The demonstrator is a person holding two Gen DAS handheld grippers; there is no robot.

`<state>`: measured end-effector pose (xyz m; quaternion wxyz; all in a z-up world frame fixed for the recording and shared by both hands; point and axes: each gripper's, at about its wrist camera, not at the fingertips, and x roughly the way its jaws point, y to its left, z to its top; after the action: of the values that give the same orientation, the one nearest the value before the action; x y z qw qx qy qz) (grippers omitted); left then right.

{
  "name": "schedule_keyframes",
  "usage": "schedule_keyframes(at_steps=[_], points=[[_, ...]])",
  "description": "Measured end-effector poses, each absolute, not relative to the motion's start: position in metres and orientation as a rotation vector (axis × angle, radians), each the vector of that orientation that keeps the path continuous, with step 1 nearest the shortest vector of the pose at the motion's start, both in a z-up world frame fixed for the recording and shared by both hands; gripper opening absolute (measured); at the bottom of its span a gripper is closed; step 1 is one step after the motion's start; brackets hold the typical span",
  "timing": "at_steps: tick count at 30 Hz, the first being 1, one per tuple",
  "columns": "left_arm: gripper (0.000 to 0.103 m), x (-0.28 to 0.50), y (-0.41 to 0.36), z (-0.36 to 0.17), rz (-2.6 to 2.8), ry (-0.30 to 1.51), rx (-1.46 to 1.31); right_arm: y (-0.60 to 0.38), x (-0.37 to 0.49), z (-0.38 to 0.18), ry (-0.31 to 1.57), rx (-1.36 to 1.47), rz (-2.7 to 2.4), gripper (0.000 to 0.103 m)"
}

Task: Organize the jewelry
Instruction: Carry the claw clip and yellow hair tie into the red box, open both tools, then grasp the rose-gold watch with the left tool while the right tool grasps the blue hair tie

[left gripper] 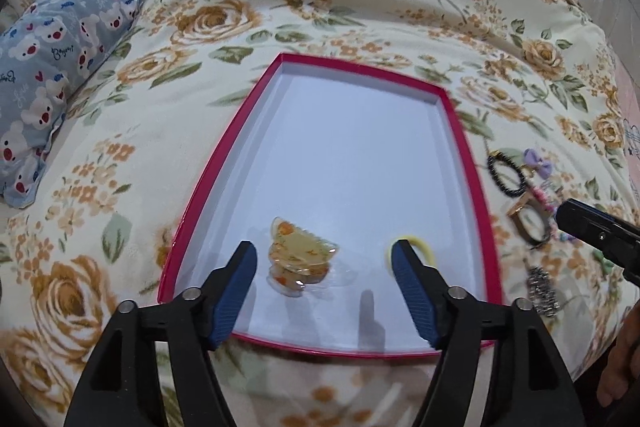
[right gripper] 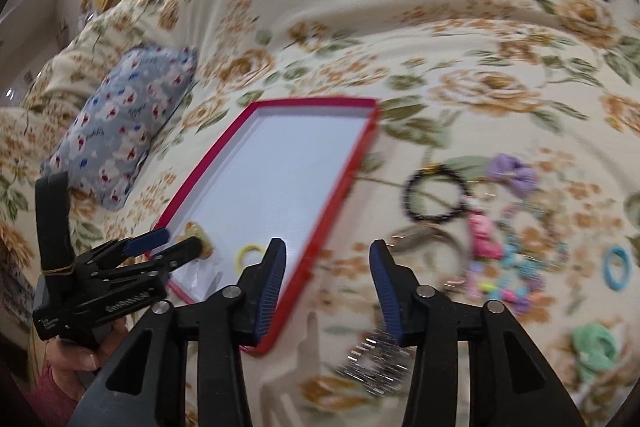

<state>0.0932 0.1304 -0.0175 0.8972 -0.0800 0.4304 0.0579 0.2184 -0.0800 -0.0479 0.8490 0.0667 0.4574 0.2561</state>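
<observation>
A red-rimmed tray (left gripper: 360,67) with a white floor lies on the floral bedspread. In its near end lie a translucent amber hair claw (left gripper: 300,259) and a yellow ring-shaped tie (left gripper: 420,245). My left gripper (left gripper: 324,247) hovers open over the claw, its pads apart from it on both sides. In the right wrist view the same tray (right gripper: 320,103) is at left, with the left gripper (right gripper: 180,243) over the claw (right gripper: 196,231). My right gripper (right gripper: 328,249) is open and empty beside the tray's right rim. Loose jewelry lies to its right.
On the bedspread right of the tray lie a black bead bracelet (right gripper: 434,195), purple bow (right gripper: 514,173), dark bangle (right gripper: 424,239), pink and pastel beads (right gripper: 482,233), blue tie (right gripper: 616,269), green scrunchie (right gripper: 594,347) and silver clip (right gripper: 372,363). A blue pillow (right gripper: 124,131) is left.
</observation>
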Motion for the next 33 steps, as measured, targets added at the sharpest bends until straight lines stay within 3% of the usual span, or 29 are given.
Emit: schedule_keyframes(at_steps=[6,33], points=[[0.078,0.083,0.108,-0.001,0.079,0.86,-0.173,-0.131,0.212,-0.043,0.946,0.175,0.431,0.055],[0.079,0.126,0.027,0.01,-0.114,0.911,-0.056,-0.258,0.216,-0.063,0.958,0.252,0.163,0.055]])
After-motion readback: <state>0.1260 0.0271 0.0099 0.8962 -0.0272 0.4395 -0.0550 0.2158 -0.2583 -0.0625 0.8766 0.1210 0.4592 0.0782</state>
